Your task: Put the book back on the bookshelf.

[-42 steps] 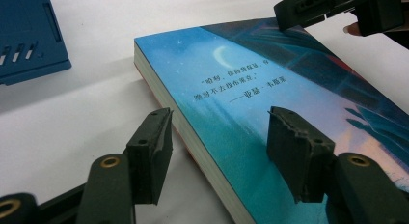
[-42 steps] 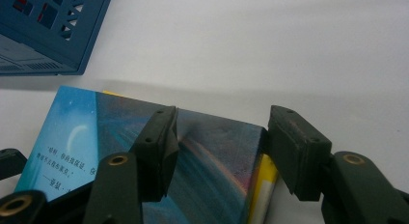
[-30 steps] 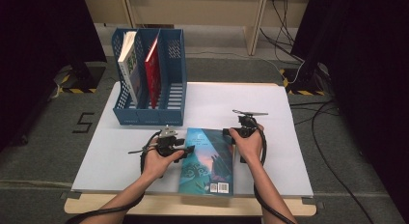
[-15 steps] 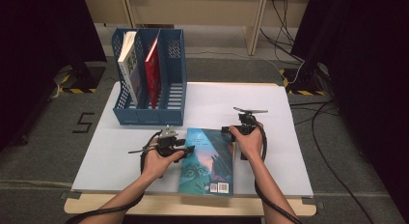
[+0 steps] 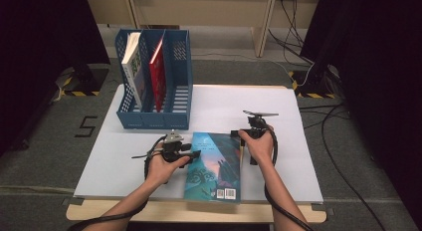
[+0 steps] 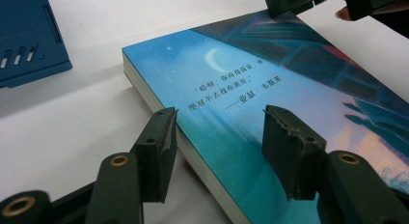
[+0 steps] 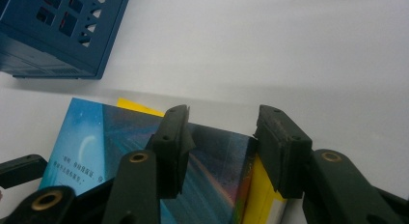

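1. High view: a blue paperback book (image 5: 215,165) lies flat on the white table (image 5: 298,156), near its front edge, in front of a blue file rack (image 5: 155,86) that already holds a white book (image 5: 131,66) and a red book (image 5: 158,66). The left gripper (image 5: 191,154) sits at the book's left edge and the right gripper (image 5: 242,141) at its right edge, near the far corner.

2. Left gripper view: the jaws straddle the book's left edge, one jaw out over the table, the other above the cover. They have just been closing, yet neither pad presses on the book, so the claw is released.

3. Right gripper view: the jaws straddle the far right corner, one over the dark cover, the other outside the edge, where yellow inner pages (image 7: 260,195) show. They too have just been closing, with the book between them and not pinched; this claw is also released.

4. Risks, as I judge them: a jaw closing on the cover alone could peel it open instead of lifting the whole book. Uneven grips could let the book sag, twist or slide out. Pushing sideways could shove it off the front edge.
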A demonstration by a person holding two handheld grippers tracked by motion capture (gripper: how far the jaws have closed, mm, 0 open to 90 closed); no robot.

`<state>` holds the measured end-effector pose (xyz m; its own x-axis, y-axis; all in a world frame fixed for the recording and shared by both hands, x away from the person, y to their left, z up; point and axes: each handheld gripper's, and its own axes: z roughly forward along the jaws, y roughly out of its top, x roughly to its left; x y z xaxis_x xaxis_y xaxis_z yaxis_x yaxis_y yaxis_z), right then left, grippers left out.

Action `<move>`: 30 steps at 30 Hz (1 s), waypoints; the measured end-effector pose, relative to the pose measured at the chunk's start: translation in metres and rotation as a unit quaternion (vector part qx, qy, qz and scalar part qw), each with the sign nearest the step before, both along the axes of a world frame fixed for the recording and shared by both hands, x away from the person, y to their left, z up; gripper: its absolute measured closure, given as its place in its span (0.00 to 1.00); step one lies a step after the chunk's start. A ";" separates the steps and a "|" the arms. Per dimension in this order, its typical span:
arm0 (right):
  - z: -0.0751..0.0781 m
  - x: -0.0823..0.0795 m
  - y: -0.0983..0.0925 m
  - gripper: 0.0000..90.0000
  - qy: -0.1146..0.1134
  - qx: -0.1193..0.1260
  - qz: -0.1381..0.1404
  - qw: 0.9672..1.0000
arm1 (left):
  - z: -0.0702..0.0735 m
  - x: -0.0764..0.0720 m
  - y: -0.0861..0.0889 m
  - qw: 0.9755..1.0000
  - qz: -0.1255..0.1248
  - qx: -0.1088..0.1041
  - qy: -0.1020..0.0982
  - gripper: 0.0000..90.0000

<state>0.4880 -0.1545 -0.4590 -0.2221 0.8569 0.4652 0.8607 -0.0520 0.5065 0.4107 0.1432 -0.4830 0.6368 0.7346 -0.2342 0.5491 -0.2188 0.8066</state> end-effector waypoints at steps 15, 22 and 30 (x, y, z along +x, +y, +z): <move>0.011 -0.001 -0.001 0.74 -0.005 -0.004 -0.002 1.000 | 0.000 -0.001 0.003 1.000 0.005 -0.005 0.010 0.52; 0.020 -0.001 -0.001 0.78 -0.007 0.005 -0.007 1.000 | 0.001 0.004 0.002 1.000 0.009 -0.005 0.014 0.52; 0.028 0.004 -0.002 0.79 -0.013 0.006 -0.019 1.000 | 0.002 0.015 -0.003 1.000 0.015 0.000 0.010 0.54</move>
